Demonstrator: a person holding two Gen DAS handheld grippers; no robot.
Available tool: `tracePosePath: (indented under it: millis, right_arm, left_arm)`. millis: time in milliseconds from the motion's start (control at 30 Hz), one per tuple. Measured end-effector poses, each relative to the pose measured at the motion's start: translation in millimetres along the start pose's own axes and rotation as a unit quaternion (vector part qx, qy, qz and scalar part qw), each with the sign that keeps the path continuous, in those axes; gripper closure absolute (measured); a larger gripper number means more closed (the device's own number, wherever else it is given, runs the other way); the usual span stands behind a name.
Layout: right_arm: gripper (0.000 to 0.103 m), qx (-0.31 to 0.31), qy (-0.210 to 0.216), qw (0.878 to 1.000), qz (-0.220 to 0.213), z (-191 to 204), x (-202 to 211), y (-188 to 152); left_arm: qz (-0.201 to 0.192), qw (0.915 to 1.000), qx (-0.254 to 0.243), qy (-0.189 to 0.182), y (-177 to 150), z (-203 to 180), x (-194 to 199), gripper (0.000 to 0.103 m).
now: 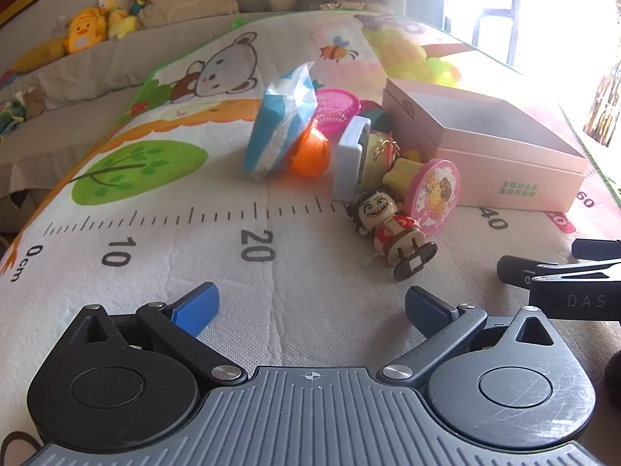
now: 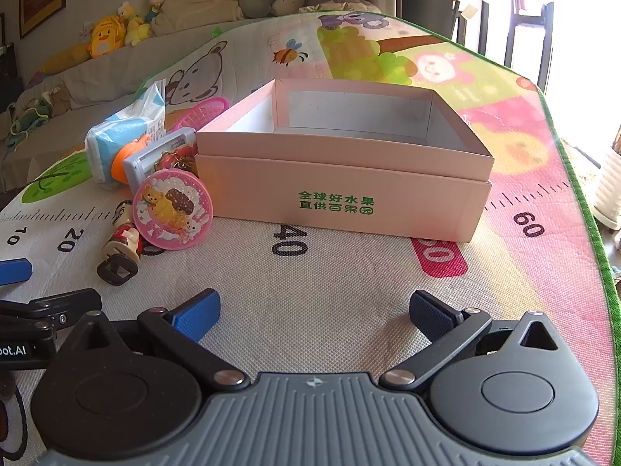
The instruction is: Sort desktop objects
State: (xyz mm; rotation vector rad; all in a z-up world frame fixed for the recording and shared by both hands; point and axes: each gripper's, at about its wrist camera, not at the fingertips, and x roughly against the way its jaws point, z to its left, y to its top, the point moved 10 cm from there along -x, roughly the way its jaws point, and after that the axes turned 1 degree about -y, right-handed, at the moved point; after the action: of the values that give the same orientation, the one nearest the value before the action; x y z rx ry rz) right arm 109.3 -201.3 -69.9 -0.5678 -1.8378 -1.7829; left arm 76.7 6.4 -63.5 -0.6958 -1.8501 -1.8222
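An open pink cardboard box (image 2: 341,194) stands on the play mat, also seen in the left wrist view (image 1: 504,155); its inside looks empty. Left of it lies a pile: a cartoon figurine (image 1: 392,229) (image 2: 122,240), a round pink tin (image 1: 434,194) (image 2: 172,209), a blue-white tissue pack (image 1: 279,124) (image 2: 124,132), an orange toy (image 1: 310,151), a grey-blue case (image 1: 349,159) (image 2: 163,159) and a pink basket (image 1: 337,105). My left gripper (image 1: 310,310) is open and empty in front of the figurine. My right gripper (image 2: 314,314) is open and empty in front of the box.
The mat (image 1: 155,233) has a printed ruler and cartoon animals. A sofa with plush toys (image 1: 85,31) runs along the back. The mat's green edge (image 2: 582,194) curves on the right, with bright window light beyond. The right gripper's body (image 1: 562,279) sits beside my left gripper.
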Motion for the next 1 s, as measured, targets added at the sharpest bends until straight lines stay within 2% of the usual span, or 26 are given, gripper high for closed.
tracePosePath:
  millis: [1000]
  right_arm:
    - [0.000,-0.002,0.001,1.000,0.006,0.5,3.5,-1.4]
  left_arm:
    - [0.001,1.0000,-0.007,0.007,-1.9,-3.1,-0.8,0.000]
